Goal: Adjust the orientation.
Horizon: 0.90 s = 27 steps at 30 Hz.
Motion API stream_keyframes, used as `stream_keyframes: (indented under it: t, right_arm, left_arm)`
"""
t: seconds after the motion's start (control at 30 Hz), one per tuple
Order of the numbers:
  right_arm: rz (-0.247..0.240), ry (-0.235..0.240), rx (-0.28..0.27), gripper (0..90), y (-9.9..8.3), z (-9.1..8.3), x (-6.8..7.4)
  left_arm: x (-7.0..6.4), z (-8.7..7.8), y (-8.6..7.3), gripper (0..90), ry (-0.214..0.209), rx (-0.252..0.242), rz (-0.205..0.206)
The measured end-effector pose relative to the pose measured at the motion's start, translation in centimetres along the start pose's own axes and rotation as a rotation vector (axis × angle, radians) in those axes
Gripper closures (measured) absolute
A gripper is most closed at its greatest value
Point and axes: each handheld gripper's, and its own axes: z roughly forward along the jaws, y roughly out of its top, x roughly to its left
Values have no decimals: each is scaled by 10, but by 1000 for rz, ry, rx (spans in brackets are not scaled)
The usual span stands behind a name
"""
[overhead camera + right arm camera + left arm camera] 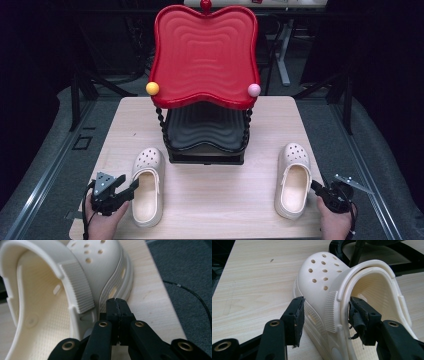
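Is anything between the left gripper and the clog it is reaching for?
Nothing visible. The left gripper is open and straddles the side wall of the left clog, one jaw outside, one inside the foot opening. The two-tier rack stands farther back, not between them.

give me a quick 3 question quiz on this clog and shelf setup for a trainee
1. True or false: the left gripper has its jaws open, one on each side of the left clog's side wall.
2. Multiple choice: the right gripper is A) clamped on the right clog, B) shut with nothing between its jaws, beside that clog's outer edge, C) wide open above the red tray.
3. Fill in: below the red tray, the stand carries a second tray coloured ____.

Key: 1 true; 2 B; 3 black
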Motion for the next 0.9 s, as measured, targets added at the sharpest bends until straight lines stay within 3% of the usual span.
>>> stream_keyframes:
  t: [0.03,0.07,0.1,0.13,0.23,0.3,0.4,0.47,0.5,0.63,0.7,0.8,0.9]
  right_arm:
    - [0,0,0,900,0,0,0]
    - [-8,-10,-66,881,3,-10,4]
    - [-8,-10,-66,881,3,-10,4]
    - [-22,-7,-98,875,4,-17,8]
    - [-106,20,-203,855,6,-36,24]
    - [-145,34,-232,855,7,-38,32]
    - [-200,19,-222,868,8,-32,40]
    - [-200,13,-216,875,8,-30,41]
    - [-195,-12,-188,896,9,-21,40]
    - [-152,0,-173,900,10,-18,35]
    - [-155,-1,-178,892,9,-18,36]
    - [-164,-11,-194,842,9,-21,37]
    - [-229,-54,-217,730,9,-23,41]
  left_arm:
    - [0,0,0,469,0,0,0]
    - [1,0,0,469,-1,-1,-4]
    - [1,0,0,468,-1,-1,-4]
    - [2,-1,0,468,-4,0,-5]
    - [0,0,0,466,1,-1,-2]
    - [0,0,0,466,2,2,1]
    - [0,1,0,466,3,0,-3]
    - [1,1,0,466,3,2,-3]
    - [1,1,-1,466,1,2,-5]
    - [1,1,0,466,1,2,-3]
    - [2,1,-1,465,1,7,-3]
    - [1,1,-1,466,1,3,-1]
    - [1,1,0,466,1,2,-3]
